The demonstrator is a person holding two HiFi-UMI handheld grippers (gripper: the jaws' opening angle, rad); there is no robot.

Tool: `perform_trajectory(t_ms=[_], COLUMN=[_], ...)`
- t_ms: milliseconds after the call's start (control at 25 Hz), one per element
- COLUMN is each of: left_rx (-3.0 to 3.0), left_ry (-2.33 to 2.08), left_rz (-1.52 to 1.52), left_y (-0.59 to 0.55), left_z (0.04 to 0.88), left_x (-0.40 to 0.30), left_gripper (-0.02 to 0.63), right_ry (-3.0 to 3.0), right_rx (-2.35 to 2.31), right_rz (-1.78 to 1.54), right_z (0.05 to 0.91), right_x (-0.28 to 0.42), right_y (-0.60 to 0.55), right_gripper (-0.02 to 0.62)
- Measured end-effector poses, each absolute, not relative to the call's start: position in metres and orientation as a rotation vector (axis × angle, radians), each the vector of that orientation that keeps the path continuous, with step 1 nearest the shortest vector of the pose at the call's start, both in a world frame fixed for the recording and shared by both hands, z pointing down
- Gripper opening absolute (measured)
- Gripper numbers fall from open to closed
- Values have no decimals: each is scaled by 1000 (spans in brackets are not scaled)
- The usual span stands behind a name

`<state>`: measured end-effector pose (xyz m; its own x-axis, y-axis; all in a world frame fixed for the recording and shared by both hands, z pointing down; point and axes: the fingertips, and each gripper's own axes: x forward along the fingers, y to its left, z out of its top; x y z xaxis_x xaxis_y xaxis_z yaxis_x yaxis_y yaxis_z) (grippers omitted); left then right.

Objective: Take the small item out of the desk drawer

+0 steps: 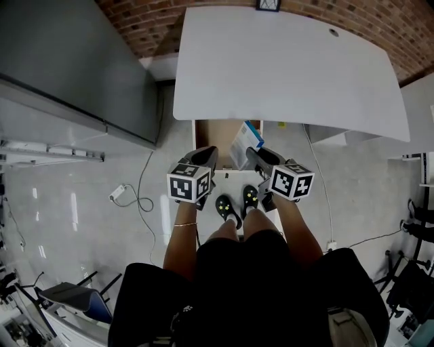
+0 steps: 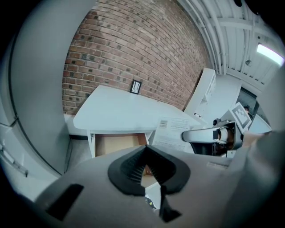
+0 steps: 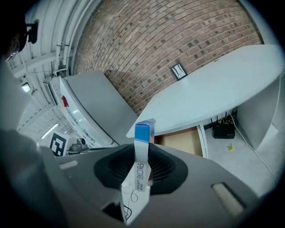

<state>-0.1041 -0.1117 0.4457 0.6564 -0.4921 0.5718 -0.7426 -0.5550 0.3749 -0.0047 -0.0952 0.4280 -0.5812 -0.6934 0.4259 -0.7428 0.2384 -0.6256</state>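
Observation:
The drawer under the white desk stands pulled out, and its brown inside shows bare in the left gripper view. My right gripper is shut on a small flat white box with a blue end, held upright on its edge in front of the drawer. The box rises between the right gripper's pads. My left gripper hangs beside it at the drawer's left, shut and holding nothing. From the left gripper view the box and right gripper show at right.
A tall grey cabinet stands left of the desk, with a brick wall behind. A cable and adapter lie on the floor at left. A black device with cables sits under the desk. A small framed card stands at the desk's back edge.

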Motion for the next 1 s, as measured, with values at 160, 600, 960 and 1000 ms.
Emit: perform_trajectory(t_ms=[160,600,960,1000], left_rx=[2302,2385,2464,2478], left_ry=[-956,-988,-1037,-1038], left_rz=[534,431,393,386], left_y=[-113,-118,-122,-121], left_z=[427,372,328,324], left_x=[-101,-92,-94,-93], left_gripper=[-2,-2,-2,-2], right_ry=[-2452,-2536,-2590,-2596], right_rx=[1414,1439,1471,1474], right_rz=[1242,1108,1032,1021], right_z=[409,358,322,319], right_x=[-1,9,19,19], right_y=[-92,-80,-73,-72], right_gripper=[106,106,106,106])
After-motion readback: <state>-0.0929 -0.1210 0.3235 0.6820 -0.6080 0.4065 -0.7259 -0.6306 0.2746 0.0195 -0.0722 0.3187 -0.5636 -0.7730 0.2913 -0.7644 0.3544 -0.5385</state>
